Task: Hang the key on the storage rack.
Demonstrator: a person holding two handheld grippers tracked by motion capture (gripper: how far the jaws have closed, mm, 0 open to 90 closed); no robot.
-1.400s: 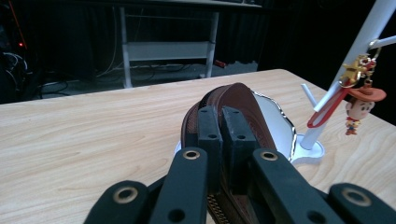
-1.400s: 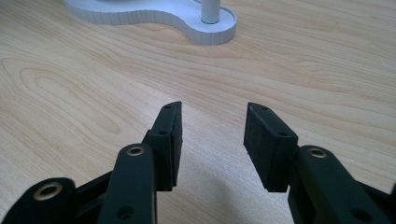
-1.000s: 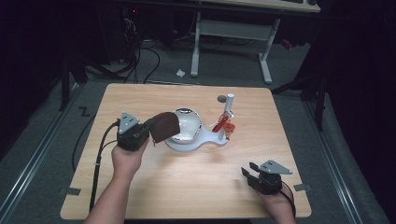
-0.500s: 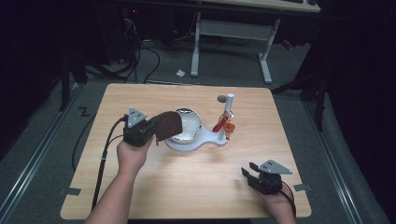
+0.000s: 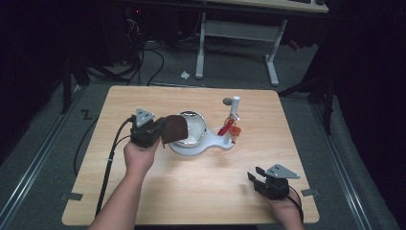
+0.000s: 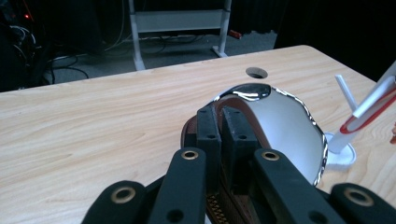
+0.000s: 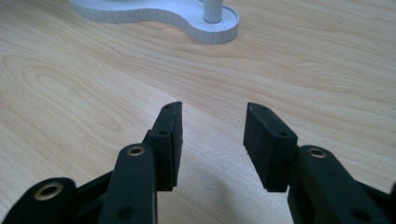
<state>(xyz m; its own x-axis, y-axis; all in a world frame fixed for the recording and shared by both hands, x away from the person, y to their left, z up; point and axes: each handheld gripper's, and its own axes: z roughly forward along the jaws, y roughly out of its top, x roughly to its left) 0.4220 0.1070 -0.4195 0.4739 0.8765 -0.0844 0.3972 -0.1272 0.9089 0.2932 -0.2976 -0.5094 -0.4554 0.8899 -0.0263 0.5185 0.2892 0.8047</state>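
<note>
Pinching brown leather piece [image 5: 174, 128], left hand-held gripper [image 6: 223, 122] points it toward bowl [image 5: 195, 129]; right hand-held gripper [image 7: 212, 140] wide.

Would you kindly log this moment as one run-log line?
left gripper: shut on brown piece, beside mirror | right gripper: open, empty, low over table

Brown pad held over a steel bowl on a white stand.

The brown pad [image 5: 173, 128], clamped in the left hand-held gripper [image 5: 152, 132], tilts against the shiny bowl [image 5: 195, 128] in the white stand [image 5: 216, 146]; a red-and-white tool [image 5: 229, 127] leans on its post.
</note>
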